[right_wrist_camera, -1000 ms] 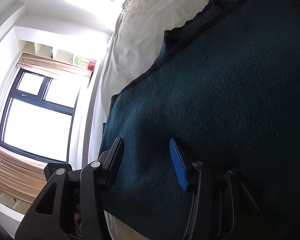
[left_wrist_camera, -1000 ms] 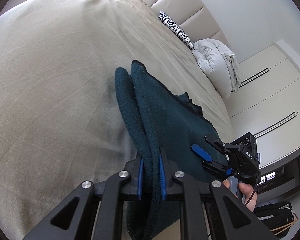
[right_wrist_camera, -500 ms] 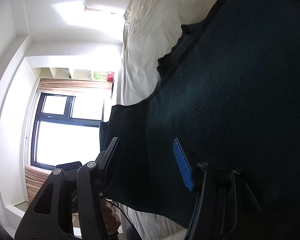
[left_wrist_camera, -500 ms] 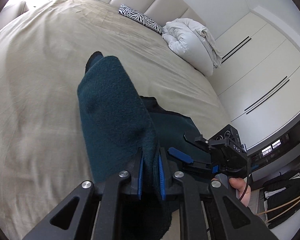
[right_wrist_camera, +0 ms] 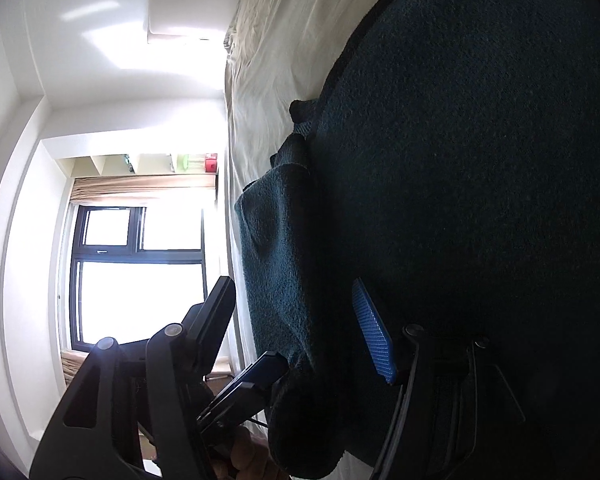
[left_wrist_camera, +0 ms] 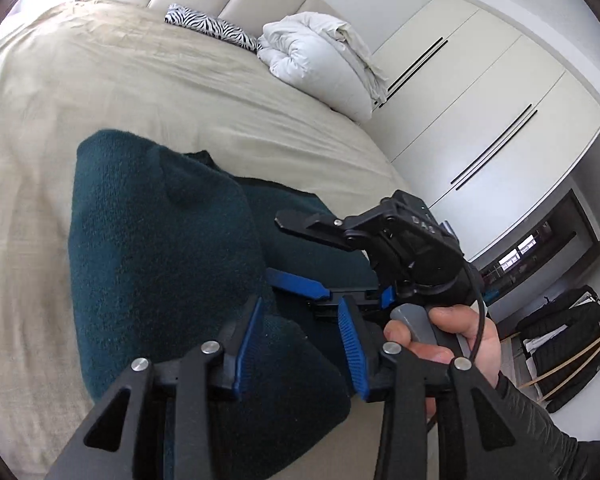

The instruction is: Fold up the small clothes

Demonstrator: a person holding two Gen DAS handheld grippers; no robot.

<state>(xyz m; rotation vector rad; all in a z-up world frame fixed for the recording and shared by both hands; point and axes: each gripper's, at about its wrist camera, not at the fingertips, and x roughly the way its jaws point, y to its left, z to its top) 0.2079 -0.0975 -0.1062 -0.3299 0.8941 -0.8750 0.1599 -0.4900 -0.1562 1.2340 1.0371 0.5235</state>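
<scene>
A dark teal knit garment (left_wrist_camera: 152, 248) lies folded over on the beige bed (left_wrist_camera: 80, 80). My left gripper (left_wrist_camera: 300, 344) is open, its blue pads (left_wrist_camera: 246, 344) spread either side of the fold's near end, no longer pinching it. My right gripper (left_wrist_camera: 300, 252) shows in the left wrist view, held in a hand, open over the garment's right part. In the right wrist view the garment (right_wrist_camera: 480, 180) fills the frame and the right gripper (right_wrist_camera: 296, 320) is open just above it.
A white duvet (left_wrist_camera: 320, 68) and a zebra-print pillow (left_wrist_camera: 212, 28) lie at the head of the bed. White wardrobe doors (left_wrist_camera: 480, 100) stand to the right. A black bag (left_wrist_camera: 564, 340) sits on the floor. A window (right_wrist_camera: 140, 272) shows in the right wrist view.
My left gripper carried the garment's edge over and down onto the rest, then opened and let it go. The right gripper stayed open beside it.
</scene>
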